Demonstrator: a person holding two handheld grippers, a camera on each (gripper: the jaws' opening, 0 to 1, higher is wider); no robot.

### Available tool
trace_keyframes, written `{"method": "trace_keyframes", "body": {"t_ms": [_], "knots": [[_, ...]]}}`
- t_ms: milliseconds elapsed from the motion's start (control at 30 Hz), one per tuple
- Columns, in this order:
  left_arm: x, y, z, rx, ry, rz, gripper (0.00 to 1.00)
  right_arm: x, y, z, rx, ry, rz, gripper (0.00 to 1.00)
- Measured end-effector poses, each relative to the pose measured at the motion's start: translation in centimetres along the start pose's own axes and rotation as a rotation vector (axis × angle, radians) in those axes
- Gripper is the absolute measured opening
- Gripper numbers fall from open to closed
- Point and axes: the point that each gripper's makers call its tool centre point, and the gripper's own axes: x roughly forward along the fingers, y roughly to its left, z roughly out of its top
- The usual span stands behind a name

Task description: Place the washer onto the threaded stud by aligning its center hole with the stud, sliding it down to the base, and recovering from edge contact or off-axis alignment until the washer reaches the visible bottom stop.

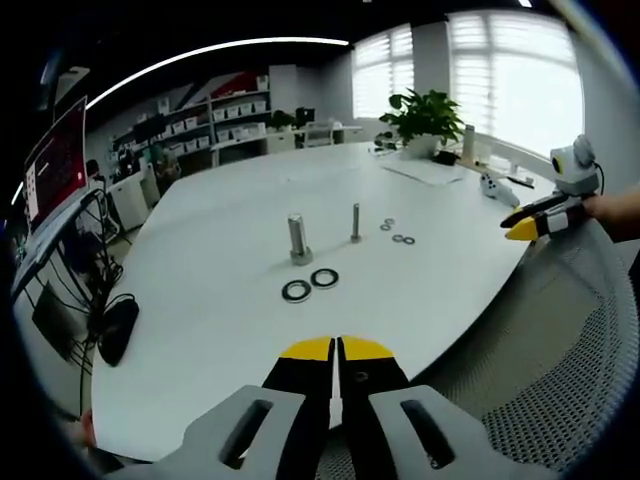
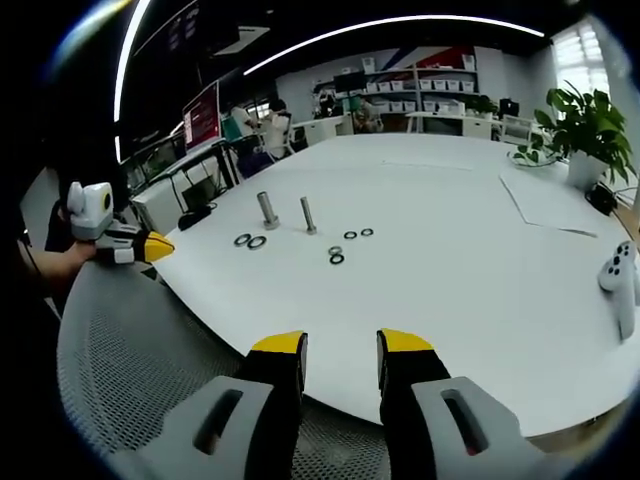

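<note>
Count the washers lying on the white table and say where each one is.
6. Two large washers lie by the thick stud. Four small washers: two beyond the thin stud, two touching, nearer the right gripper.

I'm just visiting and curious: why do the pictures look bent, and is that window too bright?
In the left gripper view, the fisheye lens curves the white table edge, the window glares to near white, and the studs stay sharp. In the right gripper view, the ceiling light strip bows into an arc, the washers look small, and lighting is soft with faint shadows.
</note>
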Motion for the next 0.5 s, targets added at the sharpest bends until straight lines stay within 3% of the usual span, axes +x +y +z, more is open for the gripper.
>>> {"method": "trace_keyframes", "body": {"t_ms": [500], "knots": [[0.02,-0.04,-0.04,0.000,0.002,-0.003,0.00,0.03,0.09,-0.12,-0.010,0.012,0.007,0.32]]}}
